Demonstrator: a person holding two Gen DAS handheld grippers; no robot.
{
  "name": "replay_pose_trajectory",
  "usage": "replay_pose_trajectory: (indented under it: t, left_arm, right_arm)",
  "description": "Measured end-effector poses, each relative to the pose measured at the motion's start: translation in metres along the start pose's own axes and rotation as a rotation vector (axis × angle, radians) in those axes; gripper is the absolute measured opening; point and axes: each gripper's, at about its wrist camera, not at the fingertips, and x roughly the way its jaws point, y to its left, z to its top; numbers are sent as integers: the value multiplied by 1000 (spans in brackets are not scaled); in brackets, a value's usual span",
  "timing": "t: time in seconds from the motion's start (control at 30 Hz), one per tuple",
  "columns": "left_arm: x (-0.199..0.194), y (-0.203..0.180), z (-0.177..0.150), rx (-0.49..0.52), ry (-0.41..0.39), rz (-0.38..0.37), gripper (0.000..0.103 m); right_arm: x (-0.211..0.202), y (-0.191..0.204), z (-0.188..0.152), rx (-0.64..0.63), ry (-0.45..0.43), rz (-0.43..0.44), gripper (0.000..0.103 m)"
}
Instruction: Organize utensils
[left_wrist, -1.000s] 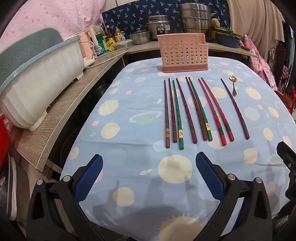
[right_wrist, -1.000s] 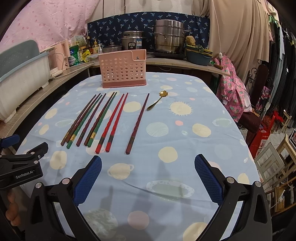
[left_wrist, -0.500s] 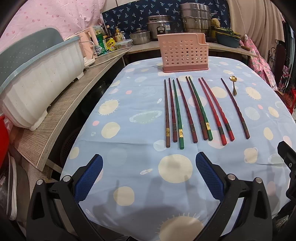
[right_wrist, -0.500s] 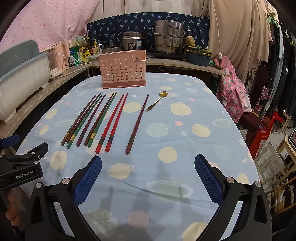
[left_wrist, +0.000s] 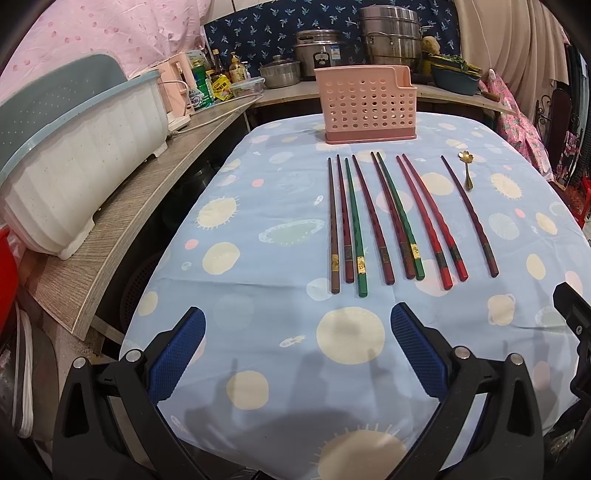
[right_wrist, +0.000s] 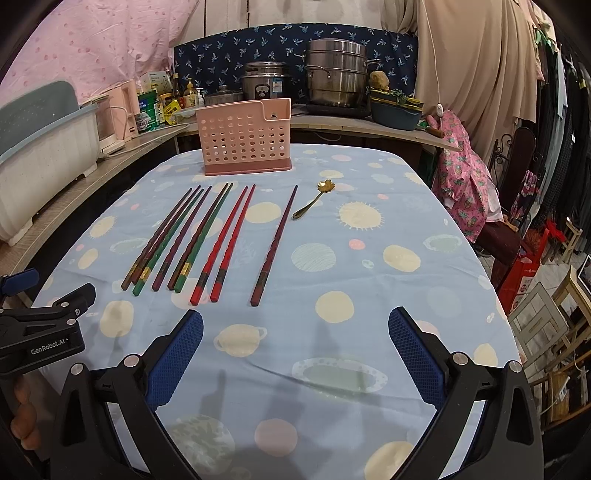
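Left wrist view: we hold our left gripper (left_wrist: 298, 347) low over the near end of the blue patterned tablecloth (left_wrist: 236, 206), jaws spread wide and holding nothing.
Right wrist view: our right gripper (right_wrist: 295, 349) hangs the same way, jaws wide apart and empty, with the left gripper's black body just beside it at the left edge.
Utensils: nine chopsticks (left_wrist: 388, 218) lie side by side, tips toward the far end; a small gold spoon (left_wrist: 467, 171) lies just right of the outermost stick.
Holder: the pink perforated utensil basket (left_wrist: 369, 107) stands upright beyond the tips, apparently with nothing in it yet.
Progress: we judge nothing is sorted so far.
Risk, grip: the sticks are thin, round-looking and packed close, so closing on one could pinch its neighbour or roll it off line.
Risk, cloth: pads dragging low may ruck the fabric and scatter the row.
Risk, holder: a long stick pushed against the light basket's rim might tip it.
Hidden: the basket's interior and dividers are not visible to us.
Unclear: which dark sticks pair up is hard to tell.
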Motion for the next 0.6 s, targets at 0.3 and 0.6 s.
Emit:
replay_pose_trajectory:
  t: [0.3,0.6]
  left_arm:
    - [0,0,1,0,1,-1,96]
    - [0,-1,2,1,1,-1,96]
  right_arm:
    - [0,0,0,0,0,1,96]
    - [0,0,0,0,-1,1,96]
